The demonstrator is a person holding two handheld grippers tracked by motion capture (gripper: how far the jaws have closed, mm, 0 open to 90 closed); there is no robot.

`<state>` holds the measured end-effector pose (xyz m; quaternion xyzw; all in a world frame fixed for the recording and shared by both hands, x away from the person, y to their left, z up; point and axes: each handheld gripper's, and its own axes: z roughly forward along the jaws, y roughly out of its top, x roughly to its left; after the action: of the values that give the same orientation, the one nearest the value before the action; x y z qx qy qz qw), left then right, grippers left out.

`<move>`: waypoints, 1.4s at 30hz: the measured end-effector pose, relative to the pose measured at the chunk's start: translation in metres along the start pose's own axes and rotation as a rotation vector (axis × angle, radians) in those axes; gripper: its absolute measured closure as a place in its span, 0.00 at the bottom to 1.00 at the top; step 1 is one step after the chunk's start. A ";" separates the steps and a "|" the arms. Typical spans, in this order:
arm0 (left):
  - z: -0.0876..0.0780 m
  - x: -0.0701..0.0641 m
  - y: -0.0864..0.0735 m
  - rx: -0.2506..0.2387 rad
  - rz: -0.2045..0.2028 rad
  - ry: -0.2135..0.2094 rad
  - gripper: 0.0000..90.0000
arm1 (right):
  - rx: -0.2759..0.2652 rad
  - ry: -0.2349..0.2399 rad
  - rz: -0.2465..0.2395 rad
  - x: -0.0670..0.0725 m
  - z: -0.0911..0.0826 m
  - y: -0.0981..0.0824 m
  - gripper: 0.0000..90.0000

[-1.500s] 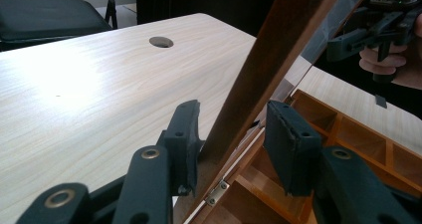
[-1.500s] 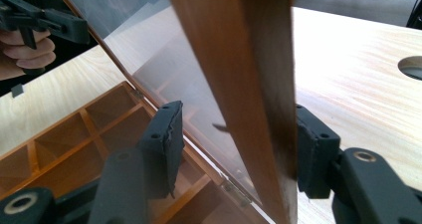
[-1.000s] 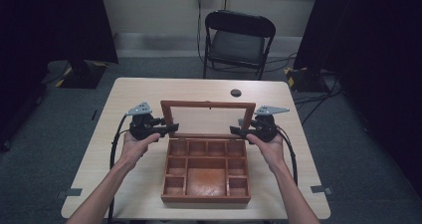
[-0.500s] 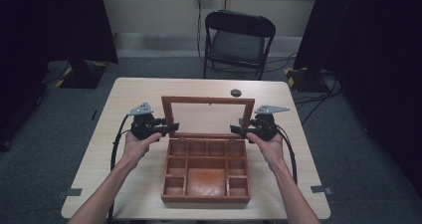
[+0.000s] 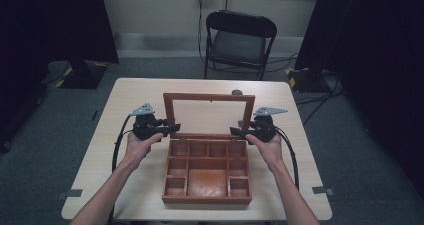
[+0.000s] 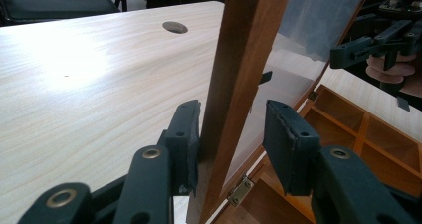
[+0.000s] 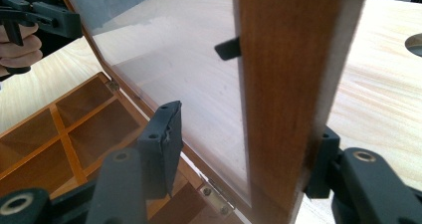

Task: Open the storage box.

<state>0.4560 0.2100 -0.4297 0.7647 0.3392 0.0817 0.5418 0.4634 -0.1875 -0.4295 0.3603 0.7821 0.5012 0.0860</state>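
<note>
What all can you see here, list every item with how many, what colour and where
box: one, brown wood, compartments bare, near middle of table
lid: one, brown frame with clear pane, hinged at the box's far edge, standing open
table: one, pale wood, centre of room
hole: one, dark, in the tabletop beyond the lid
chair: one, black, beyond the table
left gripper: one, black, astride the lid's left frame
right gripper: one, black, astride the lid's right frame
hands: two, one on each gripper
</note>
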 end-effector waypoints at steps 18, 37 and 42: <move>0.006 0.004 -0.003 -0.006 -0.011 0.021 0.65 | -0.014 -0.027 0.020 -0.006 -0.003 -0.010 0.56; 0.010 0.008 -0.004 -0.006 -0.039 0.015 0.61 | -0.023 -0.036 0.025 -0.008 0.005 -0.011 0.54; 0.012 0.009 -0.005 0.006 -0.040 0.017 0.60 | -0.024 -0.039 0.030 -0.009 0.005 -0.011 0.56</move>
<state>0.4660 0.2071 -0.4408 0.7586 0.3591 0.0762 0.5384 0.4671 -0.1924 -0.4431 0.3809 0.7687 0.5045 0.0979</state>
